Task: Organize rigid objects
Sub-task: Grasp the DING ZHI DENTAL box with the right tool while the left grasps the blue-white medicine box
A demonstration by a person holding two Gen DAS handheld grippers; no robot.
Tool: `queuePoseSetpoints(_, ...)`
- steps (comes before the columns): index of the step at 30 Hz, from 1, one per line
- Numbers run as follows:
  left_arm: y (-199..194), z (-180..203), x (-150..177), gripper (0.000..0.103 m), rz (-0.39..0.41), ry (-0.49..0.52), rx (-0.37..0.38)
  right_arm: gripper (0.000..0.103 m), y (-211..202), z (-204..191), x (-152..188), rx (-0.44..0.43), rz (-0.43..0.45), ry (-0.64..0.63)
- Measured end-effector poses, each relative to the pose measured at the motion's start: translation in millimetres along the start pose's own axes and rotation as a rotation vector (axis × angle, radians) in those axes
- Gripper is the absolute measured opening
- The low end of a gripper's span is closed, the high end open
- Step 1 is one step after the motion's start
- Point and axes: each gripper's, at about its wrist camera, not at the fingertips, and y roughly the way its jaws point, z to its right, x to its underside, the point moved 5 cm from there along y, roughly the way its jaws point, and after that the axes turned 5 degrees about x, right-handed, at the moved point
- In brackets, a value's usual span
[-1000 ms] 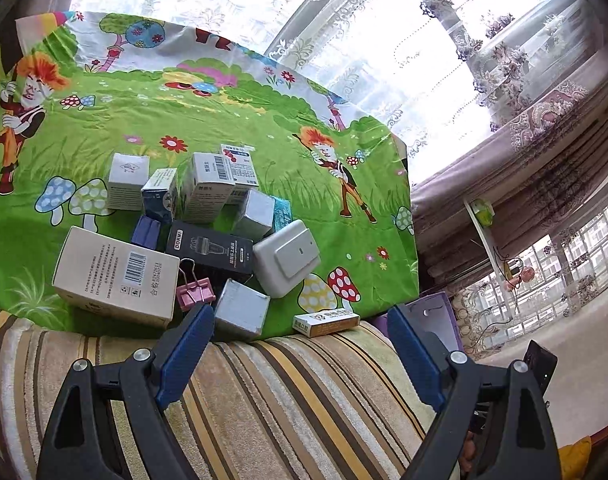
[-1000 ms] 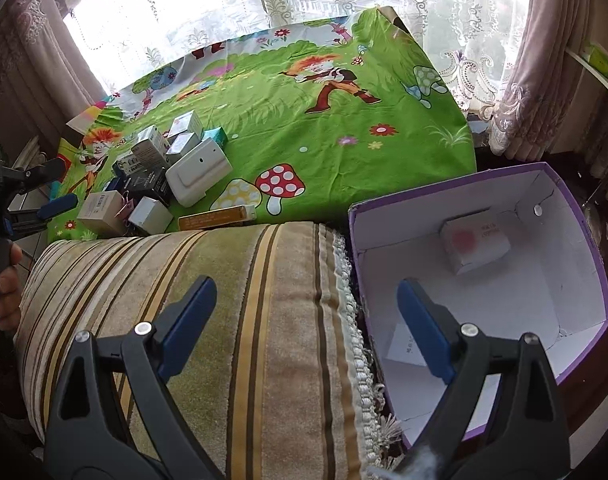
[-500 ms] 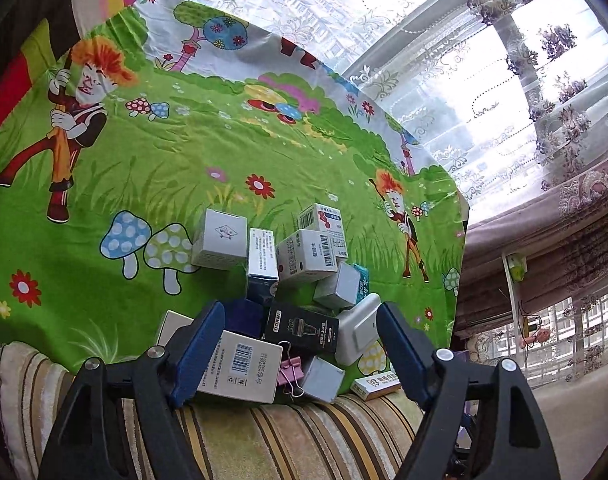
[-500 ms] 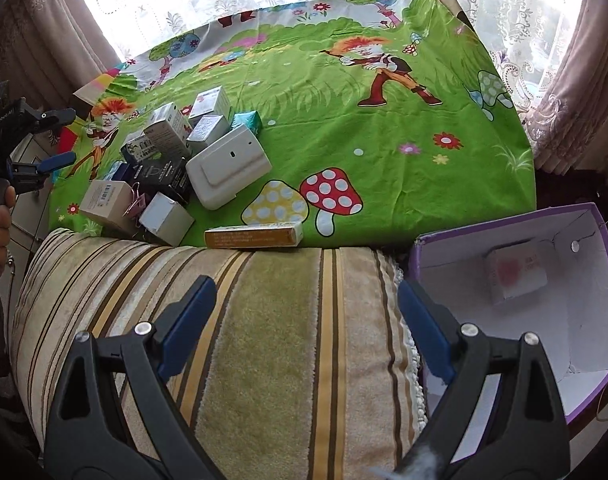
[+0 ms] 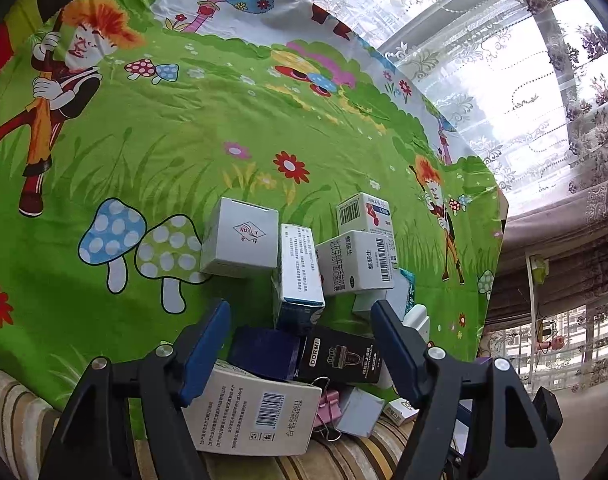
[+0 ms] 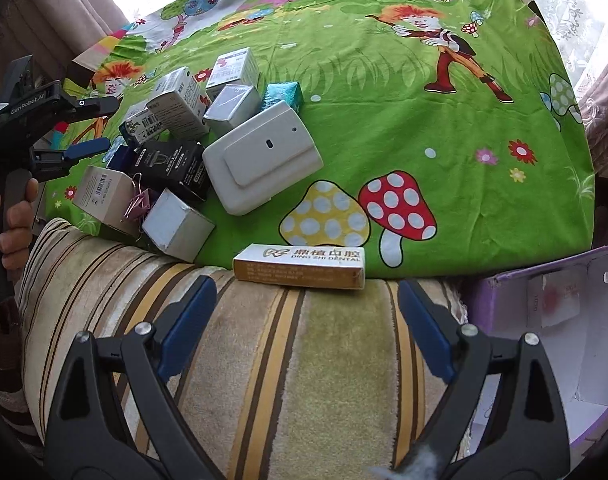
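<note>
My left gripper point(image 5: 300, 338) is closing above the dark blue box point(image 5: 264, 354), not touching it. My right gripper point(image 6: 305, 318) stays wide apart, the yellow dental box point(image 6: 300, 266) just ahead.

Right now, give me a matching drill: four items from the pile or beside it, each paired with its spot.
Things:
1. yellow flat dental box
2. pink metal binder clip
3. purple cardboard bin
4. white rounded plastic device

Places:
A. far right, off the cloth
B. cloth's near edge, by the striped cushion
C. against the black DORMI box
D. between two boxes, left of the pile

Pairs: 1-B, 2-D, 3-A, 4-C
</note>
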Motion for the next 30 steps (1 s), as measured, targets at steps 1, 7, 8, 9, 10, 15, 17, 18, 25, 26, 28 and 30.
queuePoseSetpoints(1, 1.7, -0.9, 0.1, 0.072, -0.003, -0.001, -0.001, 0.094, 3.3, -1.3, -2.4, 0.002, -0.007, 0.0)
queuePoseSetpoints(7, 4.6, -4.3, -1.1, 0.07, -0.005, -0.004, 0.01, 0.094, 18.4, -7.6, -12.5, 0.032, -0.039, -0.011)
queuePoseSetpoints(8, 5.7, -3.8, -2.3, 0.07, -0.005, -0.002, 0.009, 0.094, 21.1, -8.5, -12.9, 0.04, -0.048, -0.016)
queuePoseSetpoints(9, 6.5, -3.6, -2.9, 0.069, -0.007, 0.001, 0.009, 0.094, 23.3, -9.5, -13.4, 0.046, -0.054, -0.021)
queuePoseSetpoints(10, 7.4, -3.4, -3.2, 0.069, -0.008, 0.002, 0.008, 0.094, 25.4, -10.8, -14.2, 0.054, -0.06, -0.026)
queuePoseSetpoints(15, 16.5, 0.1, -4.5, 0.065, -0.023, 0.028, -0.009, 0.094, 33.6, -17.3, -20.5, 0.089, -0.078, -0.052)
queuePoseSetpoints(17, 21.3, -0.2, -5.2, 0.059, -0.031, 0.037, -0.019, 0.094, 38.8, -19.5, -22.3, 0.103, -0.089, -0.059)
queuePoseSetpoints(18, 23.8, -0.5, -5.7, 0.057, -0.036, 0.038, -0.02, 0.094, 40.9, -20.5, -23.0, 0.107, -0.094, -0.063)
queuePoseSetpoints(25, 37.3, -3.0, -7.4, 0.03, -0.06, 0.046, -0.012, 0.093, 52.6, -23.5, -23.8, 0.131, -0.115, -0.067)
queuePoseSetpoints(26, 37.5, -3.3, -7.2, 0.029, -0.059, 0.045, -0.008, 0.093, 54.1, -23.7, -23.0, 0.131, -0.113, -0.068)
queuePoseSetpoints(28, 36.0, -3.5, -7.5, 0.028, -0.048, 0.045, 0.0, 0.085, 55.0, -22.0, -19.4, 0.126, -0.112, -0.06)
queuePoseSetpoints(30, 32.7, -3.0, -8.2, 0.027, -0.034, 0.045, 0.015, 0.085, 56.2, -21.1, -18.4, 0.117, -0.113, -0.05)
